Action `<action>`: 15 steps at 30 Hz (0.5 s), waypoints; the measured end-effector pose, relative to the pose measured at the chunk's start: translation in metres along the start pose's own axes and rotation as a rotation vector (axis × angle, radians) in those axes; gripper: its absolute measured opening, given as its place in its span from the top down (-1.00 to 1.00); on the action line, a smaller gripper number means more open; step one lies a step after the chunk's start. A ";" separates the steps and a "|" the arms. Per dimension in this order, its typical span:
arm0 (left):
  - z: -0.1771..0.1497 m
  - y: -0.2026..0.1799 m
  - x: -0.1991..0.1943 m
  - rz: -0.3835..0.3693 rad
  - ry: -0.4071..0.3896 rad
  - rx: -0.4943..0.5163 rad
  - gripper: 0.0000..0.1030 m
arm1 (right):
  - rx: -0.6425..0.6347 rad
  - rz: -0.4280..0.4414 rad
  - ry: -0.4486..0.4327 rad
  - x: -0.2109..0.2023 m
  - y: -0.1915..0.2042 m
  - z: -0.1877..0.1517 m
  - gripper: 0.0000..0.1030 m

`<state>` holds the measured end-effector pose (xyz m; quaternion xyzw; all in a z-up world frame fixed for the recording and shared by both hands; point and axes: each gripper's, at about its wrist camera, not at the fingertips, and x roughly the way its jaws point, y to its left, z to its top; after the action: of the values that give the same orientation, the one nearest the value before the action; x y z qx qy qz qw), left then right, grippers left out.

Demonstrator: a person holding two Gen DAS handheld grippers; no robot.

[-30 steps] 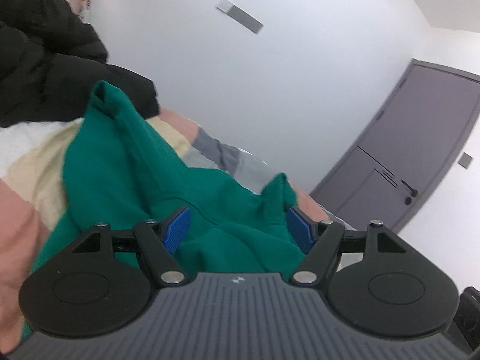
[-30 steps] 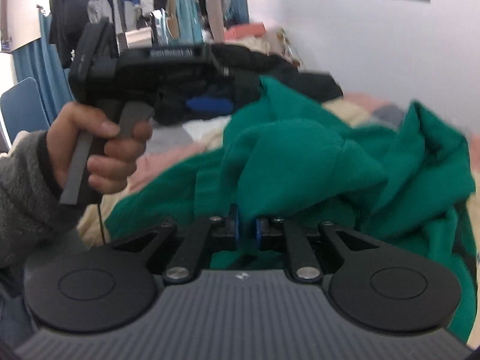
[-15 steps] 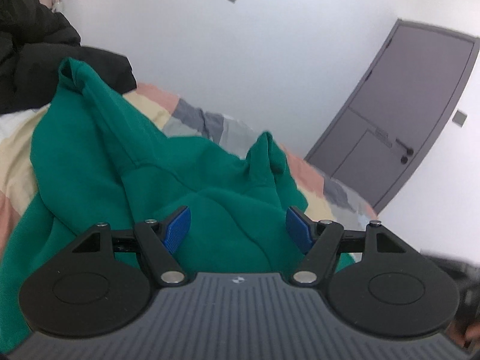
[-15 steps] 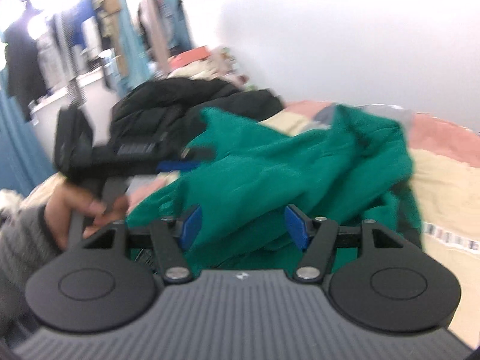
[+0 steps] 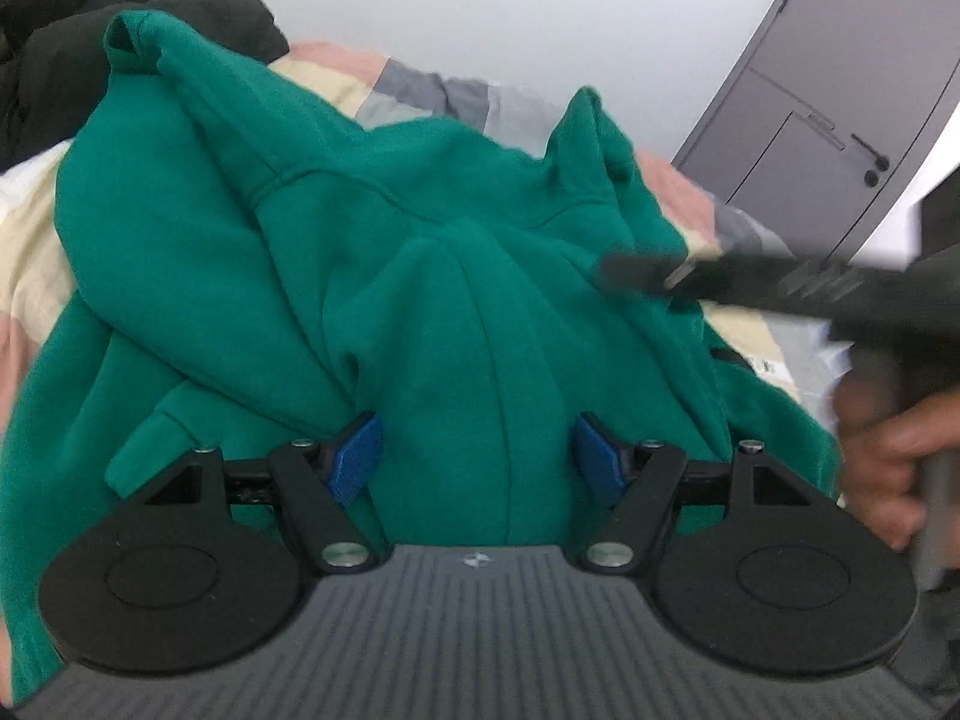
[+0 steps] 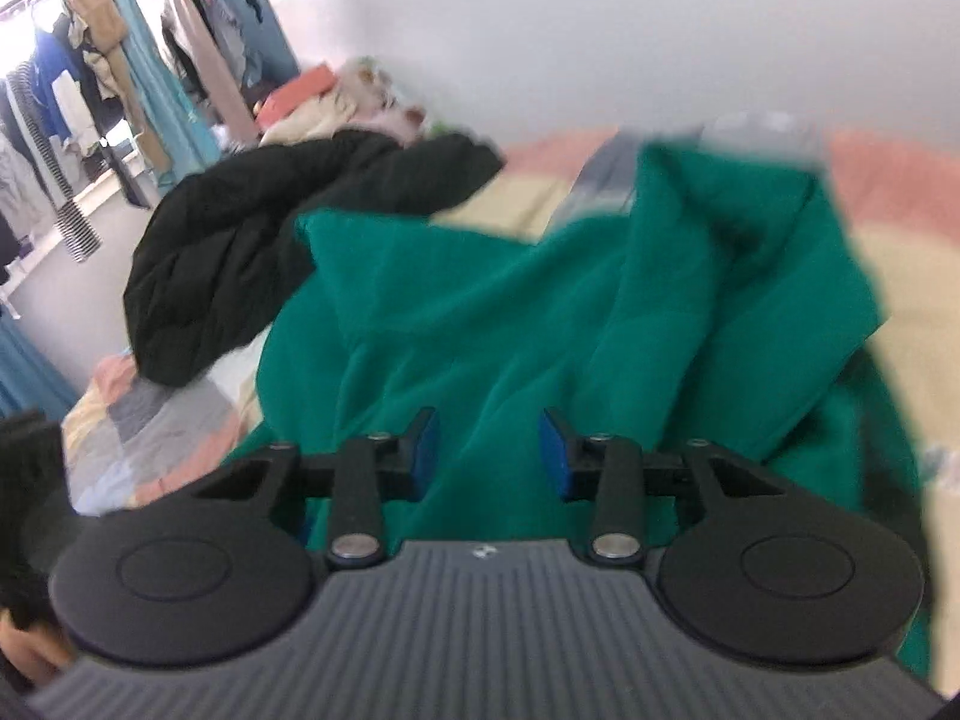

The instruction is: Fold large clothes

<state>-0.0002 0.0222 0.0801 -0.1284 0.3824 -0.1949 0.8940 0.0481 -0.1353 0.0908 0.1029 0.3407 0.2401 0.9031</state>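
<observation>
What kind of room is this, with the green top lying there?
Most likely a bedroom. The green top lies crumpled on a bed with a patchwork cover, clothes hang on a rack along one wall, and a grey door stands in the corner.

no words or numbers that i can read anywhere. my left gripper (image 5: 474,459) and right gripper (image 6: 487,456) each carry a tiny pale emblem on the ribbed housing, too small to make out.
</observation>
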 end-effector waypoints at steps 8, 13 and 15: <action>0.019 0.020 -0.035 -0.069 -0.238 -0.079 -0.48 | 0.008 -0.028 0.055 0.031 -0.020 -0.019 0.28; 0.030 0.055 -0.030 0.004 -0.265 -0.166 -0.48 | 0.031 -0.014 0.029 0.028 -0.020 -0.012 0.15; 0.037 0.070 -0.022 0.040 -0.254 -0.202 -0.48 | 0.058 -0.007 -0.003 0.024 -0.021 -0.003 -0.05</action>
<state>0.0306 0.0972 0.0920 -0.2337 0.2865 -0.1198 0.9214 0.0691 -0.1410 0.0680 0.1282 0.3465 0.2268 0.9012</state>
